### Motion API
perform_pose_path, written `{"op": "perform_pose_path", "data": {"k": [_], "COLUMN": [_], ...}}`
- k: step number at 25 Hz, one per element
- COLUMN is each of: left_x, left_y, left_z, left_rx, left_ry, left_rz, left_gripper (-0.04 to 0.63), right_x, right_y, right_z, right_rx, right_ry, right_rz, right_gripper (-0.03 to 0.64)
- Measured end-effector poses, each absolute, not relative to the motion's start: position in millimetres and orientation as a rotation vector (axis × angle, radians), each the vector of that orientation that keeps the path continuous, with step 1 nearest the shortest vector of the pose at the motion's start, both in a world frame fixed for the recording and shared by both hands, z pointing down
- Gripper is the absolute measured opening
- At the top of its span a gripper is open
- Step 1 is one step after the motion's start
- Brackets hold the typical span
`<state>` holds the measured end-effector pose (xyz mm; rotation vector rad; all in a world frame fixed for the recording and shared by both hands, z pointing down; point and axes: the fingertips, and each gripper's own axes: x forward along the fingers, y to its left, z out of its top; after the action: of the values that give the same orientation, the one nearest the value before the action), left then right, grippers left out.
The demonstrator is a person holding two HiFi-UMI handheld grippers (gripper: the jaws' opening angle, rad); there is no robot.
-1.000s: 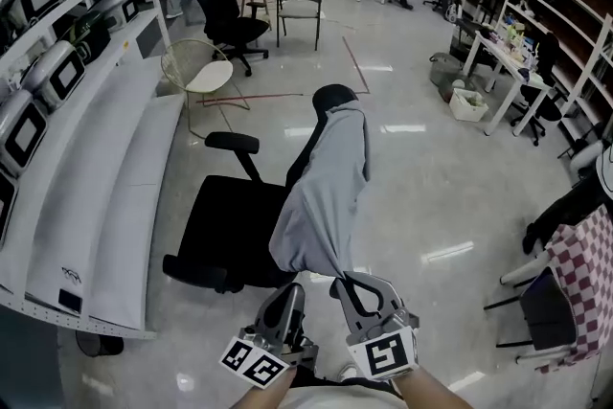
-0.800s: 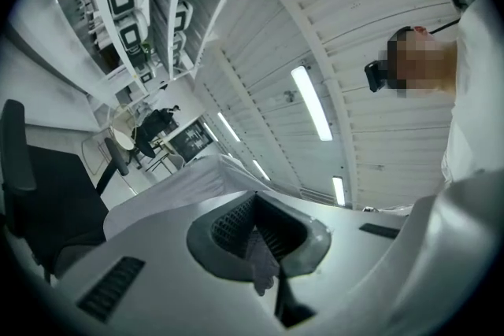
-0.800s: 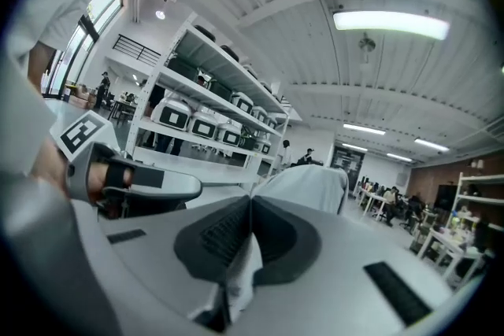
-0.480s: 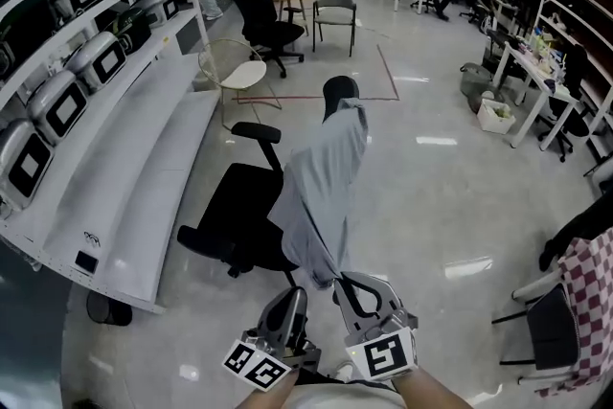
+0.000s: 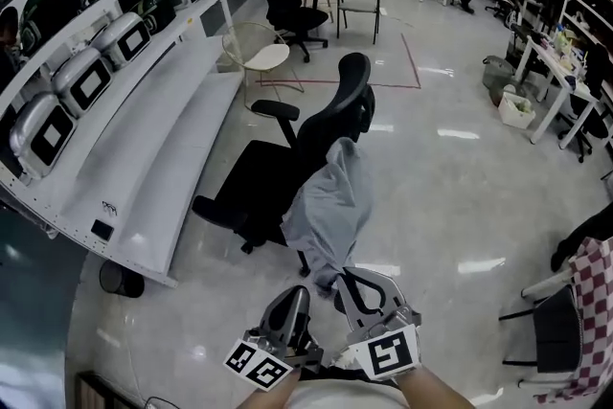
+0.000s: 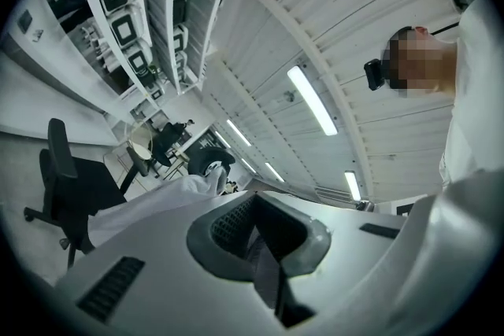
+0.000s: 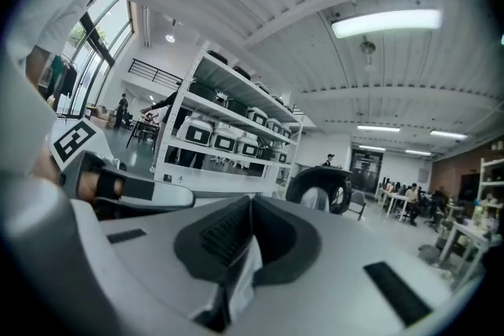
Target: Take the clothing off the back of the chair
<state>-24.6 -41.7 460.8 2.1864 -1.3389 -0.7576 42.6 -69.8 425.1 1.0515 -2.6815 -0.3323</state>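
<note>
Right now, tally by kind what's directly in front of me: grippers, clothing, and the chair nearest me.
grippers: 2 (left gripper, right gripper)
grey garment: 1
black office chair: 1
total: 4

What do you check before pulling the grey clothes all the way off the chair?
1. Right gripper shut on the clothing: ok.
2. Left gripper shut; whether the dark strip between its jaws is clothing: cannot tell.
3. Clothing off the headrest: ok.
4. Clothing free of the backrest: not ok, its top lies against it.
5. Clothing off the floor: ok.
</note>
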Motion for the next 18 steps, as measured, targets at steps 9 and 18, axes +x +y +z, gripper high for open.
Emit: {"op": "perform_pose_path", "data": {"k": [9,18], "left_x": [-32.0,-43.2], "left_y": [-25.0,-22.6], "left_z": [455.9,450.6], "left_rx": [2.197,2.229], "left_ry": [-1.314,-1.222], "left_rz": [-0.711,-0.725], "left_gripper": [0.008,0.008], "right_x": [41.4,29.0], "right_y": [-39.5,-19.9], "right_z": [459.7,447.8], "right_rx": [1.027,1.098], "right_ry": [-2.633,-2.575], "right_rz": [-0.141,-0.164], "right_gripper": [0.02,0.02]}}
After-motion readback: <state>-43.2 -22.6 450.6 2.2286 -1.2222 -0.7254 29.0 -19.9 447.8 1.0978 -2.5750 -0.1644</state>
